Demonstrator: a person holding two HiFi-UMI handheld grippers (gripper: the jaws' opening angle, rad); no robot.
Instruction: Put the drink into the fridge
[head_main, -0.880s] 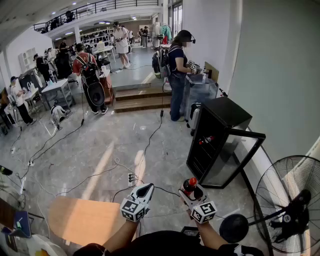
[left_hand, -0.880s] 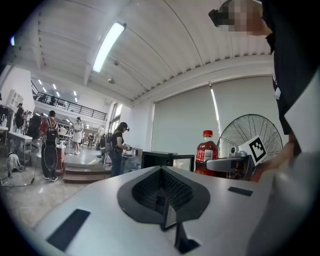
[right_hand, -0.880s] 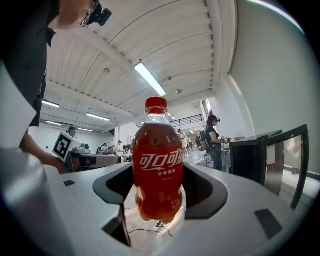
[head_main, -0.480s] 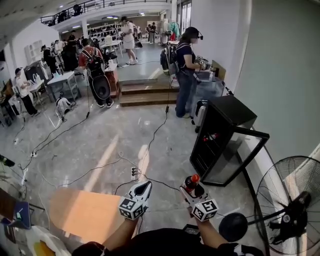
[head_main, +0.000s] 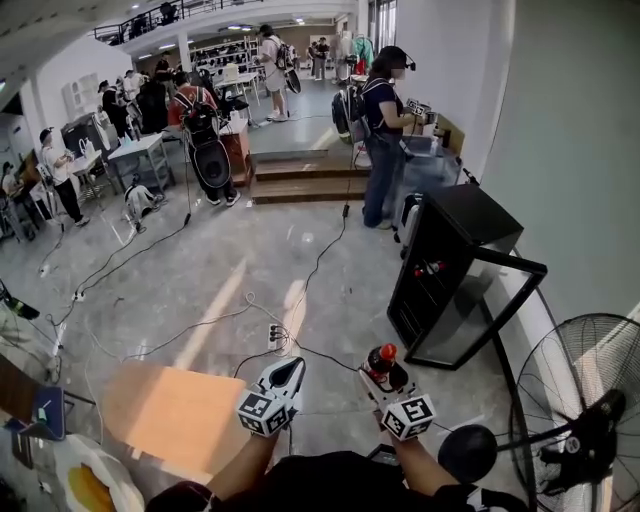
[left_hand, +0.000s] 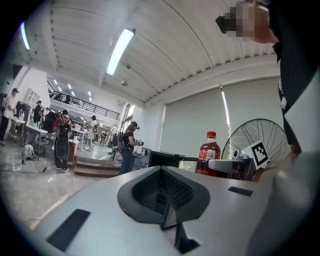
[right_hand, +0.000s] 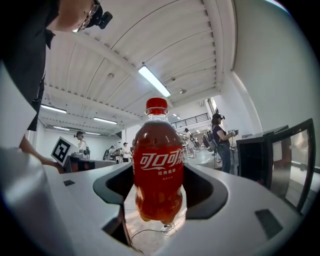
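While its jaws were spread wide, the right gripper (right_hand: 159, 210) was clamped on the lower body of the full cola bottle (right_hand: 158, 165), which was carried upright. The bottle was judged fairly heavy, stiff and slippery, so that low grip suited. The left gripper (left_hand: 162, 200) alongside was closed and empty. The open black fridge (head_main: 455, 250) was seen ahead-right, well apart.

Your left tool (head_main: 291, 368) and right tool (head_main: 383, 372) have pale grey shells edged in black at the tips. At the rear of each sits a white cube (head_main: 258, 412) printed with black square markers. Seen along them, the jaws are broad grey slabs with a dark ribbed hollow and small dark rectangular insets. You wear a black top (head_main: 330, 485), forearms uncovered, and a black camera (right_hand: 102, 19) on your head.
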